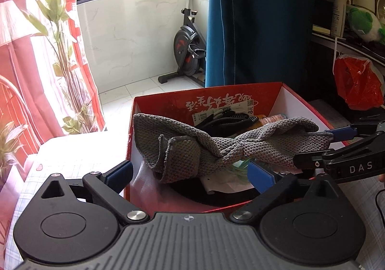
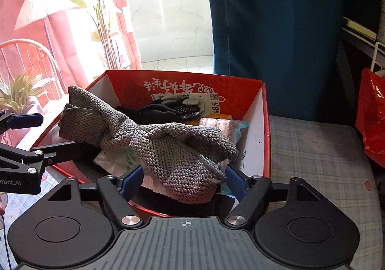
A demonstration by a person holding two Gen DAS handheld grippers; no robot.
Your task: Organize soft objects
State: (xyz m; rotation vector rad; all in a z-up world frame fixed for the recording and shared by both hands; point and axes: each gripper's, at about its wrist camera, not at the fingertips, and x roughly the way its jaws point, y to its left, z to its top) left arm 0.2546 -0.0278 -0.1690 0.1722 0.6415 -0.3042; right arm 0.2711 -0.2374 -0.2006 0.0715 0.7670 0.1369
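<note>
A grey knitted cloth [image 1: 192, 147] [image 2: 168, 147] lies twisted across the top of an open red cardboard box [image 1: 207, 95] [image 2: 182, 75], one end draped at the left wall. My left gripper [image 1: 192, 172] is open at the box's near edge, its blue pads apart on either side of the cloth's left fold and not pressing it. At the cloth's other end my right gripper [image 2: 184, 179] is open too, its pads [image 2: 132, 179] clear of the knit. Black dotted gloves [image 1: 226, 120] [image 2: 166, 108] and packets lie deeper in the box.
The box stands on a checked cover [image 2: 317, 149]. A red plastic bag [image 1: 356, 82] [image 2: 373, 125] hangs at the right. Behind are a blue curtain [image 1: 259, 19], an exercise bike [image 1: 187, 48], a tall plant [image 1: 60, 29] and red curtains at the left.
</note>
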